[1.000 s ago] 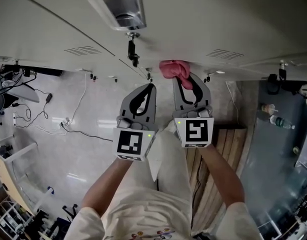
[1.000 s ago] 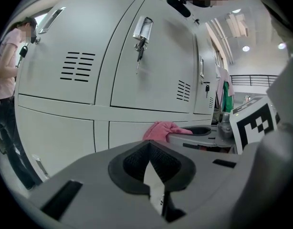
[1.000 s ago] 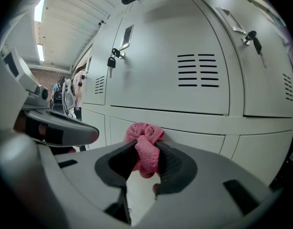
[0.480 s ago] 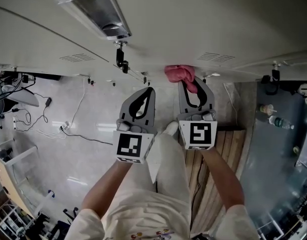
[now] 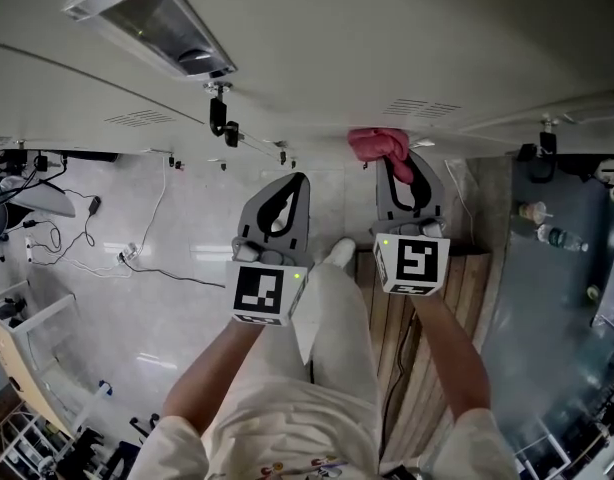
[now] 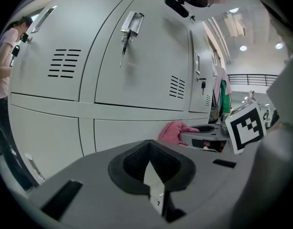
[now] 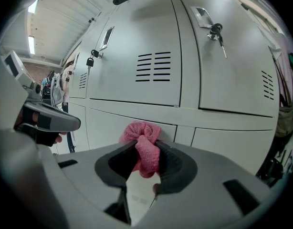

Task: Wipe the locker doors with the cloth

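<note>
The pink cloth (image 5: 379,145) is bunched at the tips of my right gripper (image 5: 401,162), which is shut on it and presses it against a pale grey locker door (image 5: 337,48). In the right gripper view the cloth (image 7: 142,138) sits against the lower door just below a horizontal seam. My left gripper (image 5: 298,179) hangs to the left of it, shut and empty, a little short of the lockers. From the left gripper view the cloth (image 6: 173,131) and the right gripper (image 6: 204,130) show to the right, beyond my left gripper (image 6: 148,143).
Keys hang from the door locks (image 5: 219,118). Wooden slats (image 5: 457,298) lie under my right arm, with bottles (image 5: 550,236) on a dark surface further right. Cables (image 5: 137,253) trail on the floor at left. A person in pink (image 6: 1,56) stands by the lockers.
My right gripper has slid the cloth to the right along the locker door. The left gripper has stayed about where it was.
</note>
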Demonstrator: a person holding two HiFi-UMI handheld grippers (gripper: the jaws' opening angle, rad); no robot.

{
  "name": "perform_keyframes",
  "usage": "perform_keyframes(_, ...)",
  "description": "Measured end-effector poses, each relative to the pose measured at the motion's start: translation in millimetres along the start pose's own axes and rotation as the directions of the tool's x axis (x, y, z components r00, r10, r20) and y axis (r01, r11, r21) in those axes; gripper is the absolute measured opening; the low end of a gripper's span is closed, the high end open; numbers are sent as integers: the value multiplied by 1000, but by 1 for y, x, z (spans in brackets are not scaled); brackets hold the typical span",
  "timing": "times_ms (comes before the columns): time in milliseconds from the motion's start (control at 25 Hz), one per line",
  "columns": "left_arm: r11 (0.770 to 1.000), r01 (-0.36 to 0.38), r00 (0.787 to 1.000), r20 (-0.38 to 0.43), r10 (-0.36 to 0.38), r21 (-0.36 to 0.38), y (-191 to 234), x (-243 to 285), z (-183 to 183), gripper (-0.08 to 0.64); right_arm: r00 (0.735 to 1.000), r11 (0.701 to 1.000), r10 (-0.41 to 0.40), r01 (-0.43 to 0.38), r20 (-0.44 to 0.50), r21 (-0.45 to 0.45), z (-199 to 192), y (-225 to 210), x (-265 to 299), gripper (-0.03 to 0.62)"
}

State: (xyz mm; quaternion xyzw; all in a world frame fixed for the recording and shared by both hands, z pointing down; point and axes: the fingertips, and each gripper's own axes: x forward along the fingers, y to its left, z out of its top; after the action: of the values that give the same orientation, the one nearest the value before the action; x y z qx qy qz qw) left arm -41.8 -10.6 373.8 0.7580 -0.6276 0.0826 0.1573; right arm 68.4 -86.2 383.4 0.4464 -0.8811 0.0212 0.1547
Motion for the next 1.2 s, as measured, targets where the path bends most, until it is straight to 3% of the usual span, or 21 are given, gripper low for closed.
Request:
perform_keyframes(360, 1000, 8, 1000, 2, -8, 4, -1, -7, -1, 6, 998, 998, -63, 63, -23, -17, -12, -30, -10, 110)
perform_keyframes(600, 1000, -10, 1000, -15, 9, -10, 9, -11, -8, 6, 998, 998, -59, 59, -27, -8, -15, -17, -12, 109)
perform_keyframes(880, 1000, -9, 999, -33, 9, -23, 16, -21, -17, 6, 995, 988, 99, -100, -15, -115, -8, 63, -14, 106)
perform_keyframes(1200, 999, -23, 999, -38, 22, -37, 35, -37, -23, 6, 979, 974, 199, -203, -53, -98, -10, 134, 10, 106)
